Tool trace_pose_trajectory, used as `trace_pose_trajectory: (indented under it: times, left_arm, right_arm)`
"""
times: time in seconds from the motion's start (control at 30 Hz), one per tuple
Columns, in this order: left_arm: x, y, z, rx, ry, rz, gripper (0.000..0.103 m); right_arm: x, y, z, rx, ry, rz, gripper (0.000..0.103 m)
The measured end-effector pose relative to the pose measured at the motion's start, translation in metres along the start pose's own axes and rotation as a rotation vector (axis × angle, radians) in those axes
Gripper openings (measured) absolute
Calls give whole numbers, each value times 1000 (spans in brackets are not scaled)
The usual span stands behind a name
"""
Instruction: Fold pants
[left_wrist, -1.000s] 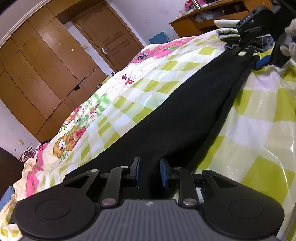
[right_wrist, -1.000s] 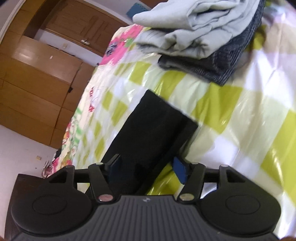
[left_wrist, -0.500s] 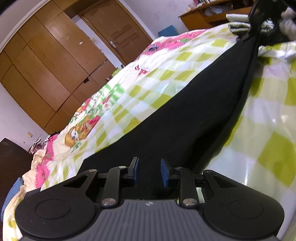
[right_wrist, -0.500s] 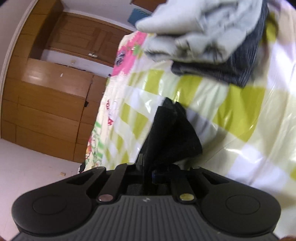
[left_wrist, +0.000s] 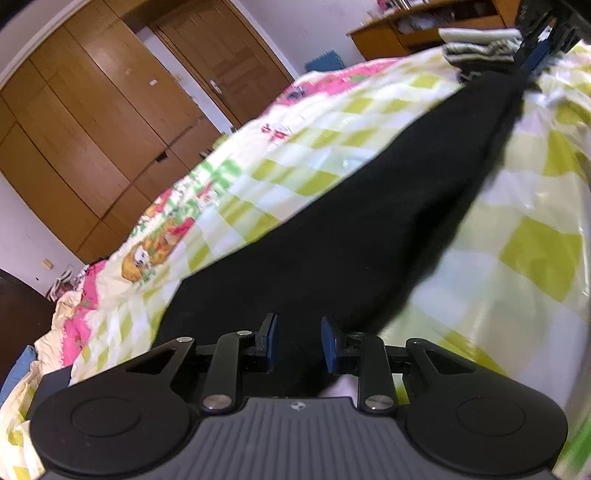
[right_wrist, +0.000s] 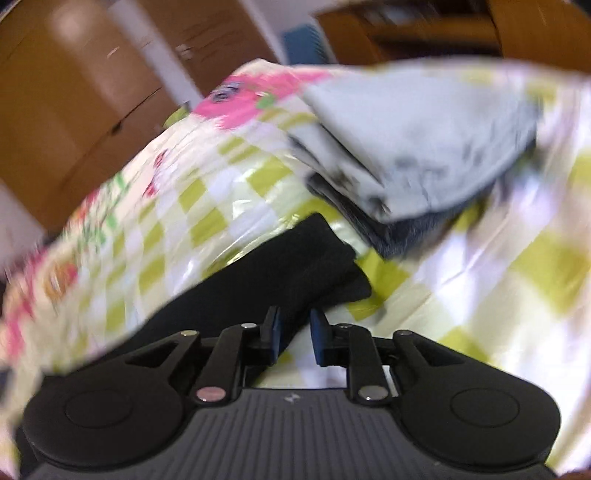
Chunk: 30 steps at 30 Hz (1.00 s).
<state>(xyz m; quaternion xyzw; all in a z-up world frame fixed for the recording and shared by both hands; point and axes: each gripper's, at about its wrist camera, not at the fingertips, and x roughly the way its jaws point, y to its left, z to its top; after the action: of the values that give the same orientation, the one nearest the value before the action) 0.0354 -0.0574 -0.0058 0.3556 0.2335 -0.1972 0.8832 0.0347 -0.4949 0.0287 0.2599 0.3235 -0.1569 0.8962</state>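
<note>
A bed with a glossy green-and-white checked quilt (left_wrist: 535, 254) fills both views, wooden wardrobe doors (left_wrist: 92, 129) behind it. Long black fabric pants (left_wrist: 369, 229) lie stretched along the quilt. The left claw (left_wrist: 298, 341) pinches their near end between its blue pads. The right claw (right_wrist: 293, 334) grips the far end, cloth bunched between its narrowly parted pads, near a folded stack of grey clothes (right_wrist: 424, 155).

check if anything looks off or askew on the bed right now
Nothing is spilled or damaged. The black pants lie stretched across the checked quilt, and the folded clothes pile sits tidy beyond their end.
</note>
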Motion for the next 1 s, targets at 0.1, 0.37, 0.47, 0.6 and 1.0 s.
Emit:
trace_pose_trajectory:
  times: [0.1, 0.37, 0.47, 0.6, 1.0]
  left_arm:
    - [7, 8, 3, -45, -28, 3, 41]
    - [42, 13, -25, -57, 91, -48, 42]
    - [32, 15, -38, 5, 112, -74, 42]
    - [39, 44, -4, -27, 48, -110, 44]
    - [125, 34, 22, -74, 48, -215, 51]
  right_arm:
    - [4, 65, -12, -156, 62, 197, 20]
    - [128, 195, -91, -397, 587, 454, 21]
    - [120, 199, -91, -494, 625, 469, 21]
    - [121, 212, -25, -477, 535, 596, 24]
    - [240, 193, 32, -458, 706, 726, 44]
